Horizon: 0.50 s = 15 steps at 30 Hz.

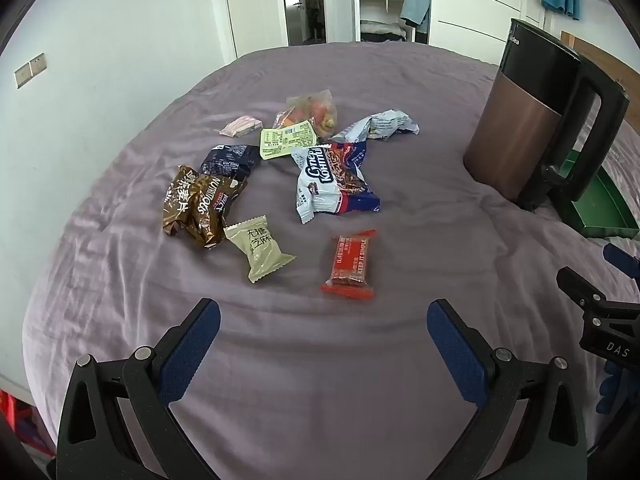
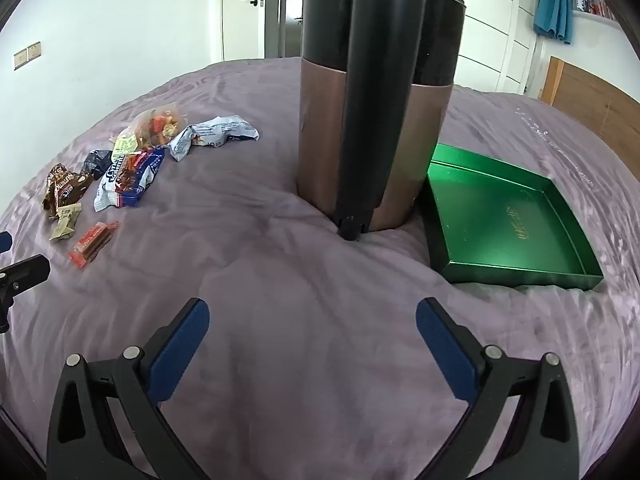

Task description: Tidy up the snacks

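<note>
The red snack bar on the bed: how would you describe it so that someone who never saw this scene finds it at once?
Start from the tall copper and black kettle standing on the purple bedsheet, then look to the loose group of snack packets beside it. The red snack bar lies alone at the edge of the group nearest the cameras. It is the only flat, red-orange rectangular packet, next to a pale green packet.

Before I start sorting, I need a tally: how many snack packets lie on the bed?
9, all loose on the purple bedspread: pink, clear fruit bag, green label, crumpled white, navy, two brown, blue-white, beige, red. Overlaps may hide more.
</note>
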Each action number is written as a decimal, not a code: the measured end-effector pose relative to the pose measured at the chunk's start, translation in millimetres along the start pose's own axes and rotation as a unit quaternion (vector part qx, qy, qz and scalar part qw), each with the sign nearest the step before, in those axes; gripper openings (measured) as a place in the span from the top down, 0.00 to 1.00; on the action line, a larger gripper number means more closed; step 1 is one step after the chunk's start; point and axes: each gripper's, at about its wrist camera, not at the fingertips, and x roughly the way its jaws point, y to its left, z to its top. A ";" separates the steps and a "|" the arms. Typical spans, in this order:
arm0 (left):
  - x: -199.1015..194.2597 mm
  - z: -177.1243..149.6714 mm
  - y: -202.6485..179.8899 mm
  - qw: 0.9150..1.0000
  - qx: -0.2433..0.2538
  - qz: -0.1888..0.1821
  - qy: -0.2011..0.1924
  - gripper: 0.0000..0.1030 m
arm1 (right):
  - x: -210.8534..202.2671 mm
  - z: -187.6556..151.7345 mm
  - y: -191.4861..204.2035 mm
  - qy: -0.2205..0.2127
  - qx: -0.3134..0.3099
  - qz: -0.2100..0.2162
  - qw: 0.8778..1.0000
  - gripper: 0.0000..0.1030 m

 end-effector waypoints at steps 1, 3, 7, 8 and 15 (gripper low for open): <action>0.3 0.1 0.1 1.000 0.000 -0.001 0.001 0.01 | 0.6 -0.3 0.4 0.000 -0.001 0.000 1.000 0.00; 1.0 0.4 1.1 1.000 -0.001 0.001 0.002 0.01 | 1.9 -0.8 0.8 -0.001 -0.002 0.001 1.000 0.00; 5.9 0.9 -2.5 1.000 0.005 0.005 -0.002 0.01 | 4.7 -1.3 1.2 -0.003 -0.004 0.000 1.000 0.00; 7.7 1.3 -2.5 1.000 0.005 0.005 -0.002 0.01 | 4.3 -0.9 -1.3 -0.004 -0.005 0.000 1.000 0.00; 6.5 1.2 -2.4 1.000 -0.004 -0.003 -0.005 0.01 | -0.4 2.4 3.2 -0.009 -0.011 -0.009 1.000 0.00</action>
